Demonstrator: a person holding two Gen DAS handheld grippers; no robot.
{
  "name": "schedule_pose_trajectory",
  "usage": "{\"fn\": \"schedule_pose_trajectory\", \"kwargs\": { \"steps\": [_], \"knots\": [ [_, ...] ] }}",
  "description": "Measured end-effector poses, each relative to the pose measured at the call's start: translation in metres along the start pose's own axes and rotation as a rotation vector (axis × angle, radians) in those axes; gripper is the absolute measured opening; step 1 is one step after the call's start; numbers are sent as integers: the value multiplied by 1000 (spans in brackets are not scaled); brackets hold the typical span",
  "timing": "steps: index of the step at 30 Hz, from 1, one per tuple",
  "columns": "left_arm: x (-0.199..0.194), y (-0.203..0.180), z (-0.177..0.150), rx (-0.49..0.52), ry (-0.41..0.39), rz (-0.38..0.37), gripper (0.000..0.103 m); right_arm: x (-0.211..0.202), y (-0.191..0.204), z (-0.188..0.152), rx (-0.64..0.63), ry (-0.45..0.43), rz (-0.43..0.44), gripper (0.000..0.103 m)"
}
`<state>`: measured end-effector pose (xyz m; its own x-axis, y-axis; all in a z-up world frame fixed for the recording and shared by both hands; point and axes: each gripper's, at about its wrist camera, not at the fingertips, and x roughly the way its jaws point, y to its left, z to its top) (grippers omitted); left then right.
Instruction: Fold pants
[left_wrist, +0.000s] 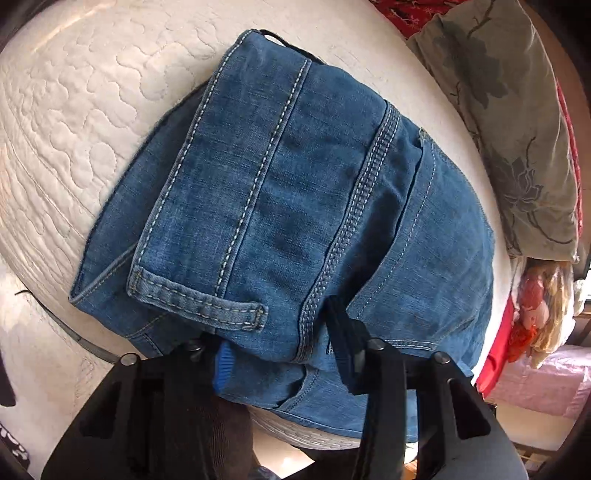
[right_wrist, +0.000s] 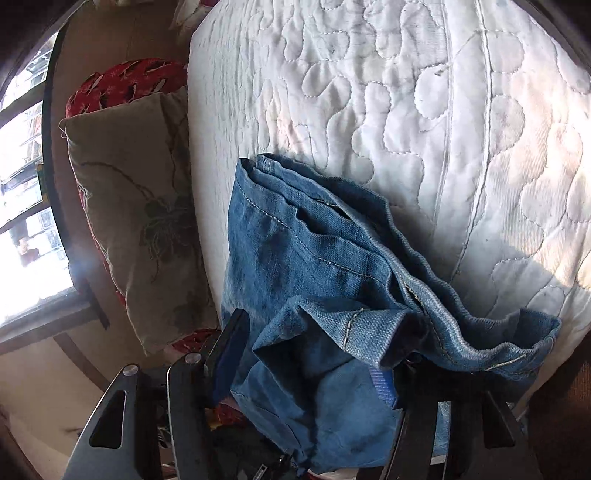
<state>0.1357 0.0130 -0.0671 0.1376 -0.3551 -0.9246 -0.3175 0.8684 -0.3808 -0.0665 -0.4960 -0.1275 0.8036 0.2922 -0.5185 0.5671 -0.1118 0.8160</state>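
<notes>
The jeans (left_wrist: 280, 206) lie folded into a thick bundle on the white quilted bed (left_wrist: 74, 122). The left gripper (left_wrist: 284, 354) and the right gripper (right_wrist: 314, 369) each straddle a denim edge; whether the pads press, I cannot tell. Judged final fold; next, flatten and release.

surface: white quilted bed (left_wrist: 74, 110) | on it: folded blue jeans (left_wrist: 288, 206), floral cushion (left_wrist: 509, 129) at edge

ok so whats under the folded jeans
The folded jeans lie on a white quilted mattress, which shows all round them. Whether anything else lies beneath cannot be seen: the denim layers cover that patch.
</notes>
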Motion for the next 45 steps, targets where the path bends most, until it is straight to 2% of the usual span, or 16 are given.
{"fn": "schedule_pose_trajectory", "kwargs": {
  "steps": [2,3,11,15,18,19,20,22,28,30,31,32,37,40,42,45],
  "knots": [
    [-5,-3,1,15,-7,13,27,3,3,0,-66,12,-3,10],
    [-8,-3,1,20,-5,5,23,2,4,1,-94,18,4,6],
    [-51,21,-27,66,-46,-50,21,-61,23,-21,-394,40,51,9],
    [-34,33,-28,44,11,-37,21,-75,28,-38,-620,62,-181,10],
    [-27,31,-26,25,22,-27,21,-71,54,-56,-838,36,-269,21],
    [-28,28,-26,26,17,-25,21,-70,66,-66,-944,-2,-309,36],
    [-29,25,-26,31,11,-23,21,-68,72,-76,-1050,-33,-350,63],
    [-33,23,-26,43,5,-17,21,-57,85,-94,-1223,-46,-427,81],
    [-35,20,-21,42,8,-6,21,-11,93,-120,-1583,7,-629,77],
    [-35,19,-20,41,10,0,21,8,91,-119,-1633,59,-692,53],
    [-36,18,-19,41,9,3,21,15,89,-117,-1643,96,-717,16],
    [-37,17,-19,42,7,3,21,20,88,-115,-1629,149,-729,3],
    [-46,22,-29,61,-1,-6,21,-5,66,-142,-1691,254,-673,3],
    [-32,34,-30,57,16,39,21,-20,32,-144,-1730,259,-763,10],
    [-15,47,-26,9,84,23,21,-23,14,-125,-1624,261,-813,11],
    [-17,55,-24,1,92,-24,22,-52,20,-96,-1370,220,-653,16]
  ]
}}
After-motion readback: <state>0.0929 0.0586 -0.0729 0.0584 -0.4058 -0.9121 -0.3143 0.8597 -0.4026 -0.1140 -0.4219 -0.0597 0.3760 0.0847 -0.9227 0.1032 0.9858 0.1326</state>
